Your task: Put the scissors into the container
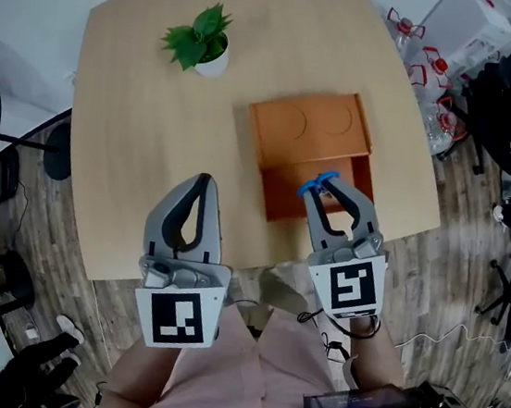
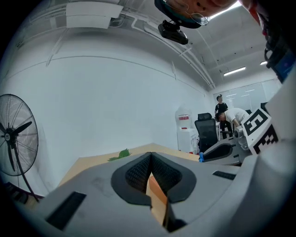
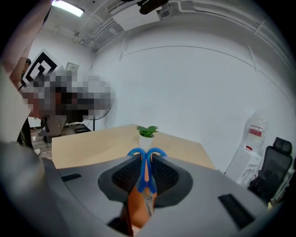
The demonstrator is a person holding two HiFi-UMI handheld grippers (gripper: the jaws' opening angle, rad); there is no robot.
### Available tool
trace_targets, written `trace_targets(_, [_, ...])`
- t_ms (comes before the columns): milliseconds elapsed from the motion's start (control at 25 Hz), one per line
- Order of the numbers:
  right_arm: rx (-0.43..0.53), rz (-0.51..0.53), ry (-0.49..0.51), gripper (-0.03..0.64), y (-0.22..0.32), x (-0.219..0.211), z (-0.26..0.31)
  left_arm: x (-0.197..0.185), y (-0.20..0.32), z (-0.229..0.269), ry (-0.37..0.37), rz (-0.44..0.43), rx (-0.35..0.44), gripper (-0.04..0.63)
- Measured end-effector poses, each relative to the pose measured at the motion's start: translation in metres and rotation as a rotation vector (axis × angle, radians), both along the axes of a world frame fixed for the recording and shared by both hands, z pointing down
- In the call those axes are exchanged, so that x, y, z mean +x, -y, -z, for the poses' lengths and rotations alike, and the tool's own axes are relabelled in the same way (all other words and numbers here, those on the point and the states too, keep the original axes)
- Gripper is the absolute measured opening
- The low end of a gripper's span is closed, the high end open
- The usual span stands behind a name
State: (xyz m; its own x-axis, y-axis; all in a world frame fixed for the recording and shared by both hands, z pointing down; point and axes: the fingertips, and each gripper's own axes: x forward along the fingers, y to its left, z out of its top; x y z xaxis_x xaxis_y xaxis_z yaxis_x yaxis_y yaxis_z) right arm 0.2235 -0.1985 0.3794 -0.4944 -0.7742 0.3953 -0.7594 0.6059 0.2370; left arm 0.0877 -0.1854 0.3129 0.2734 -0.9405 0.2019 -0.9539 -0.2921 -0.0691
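R gripper [image 1: 329,186] pinches the blue-handled scissors [image 1: 316,186], jaws tight on the handles, over the open near part of the orange container [image 1: 310,127], mid-table [image 1: 121,162]. L gripper [image 1: 204,182] is pressed together on nothing, near left, by the table's near edge. Potted plant [image 1: 200,42] at far left.

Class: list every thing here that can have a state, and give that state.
Left hand-held gripper: shut, empty.
Right hand-held gripper: shut on the scissors.
Scissors: handles closed together, held over the container.
Container: near compartment open.
Plant: upright.
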Motion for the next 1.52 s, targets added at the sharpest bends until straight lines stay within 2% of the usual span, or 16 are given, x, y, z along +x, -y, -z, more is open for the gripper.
trace_targets(360, [-0.098, 0.059, -0.046, 0.074, -0.004, -0.001, -0.058, -0.017, 0.004, -0.043, 0.006, 0.070, -0.081, 0.005])
trace_targets(560, [-0.139, 0.086, -0.079, 0.074, -0.001, -0.003, -0.082, -0.029, 0.011, -0.055, 0.016, 0.097, -0.074, 0.005])
trace_targets(720, [-0.181, 0.112, -0.116, 0.075, -0.001, -0.006, -0.100, -0.034, 0.016, -0.065, -0.010, 0.120, -0.091, 0.005])
trace_targets(880, [-0.223, 0.124, -0.122, 0.077, 0.000, -0.013, -0.109, -0.036, 0.015, -0.075, -0.028, 0.135, -0.133, 0.005])
trace_targets(1520, [-0.335, 0.163, -0.165, 0.086, 0.008, -0.028, -0.140, -0.051, 0.025, -0.094, -0.031, 0.162, -0.168, 0.005])
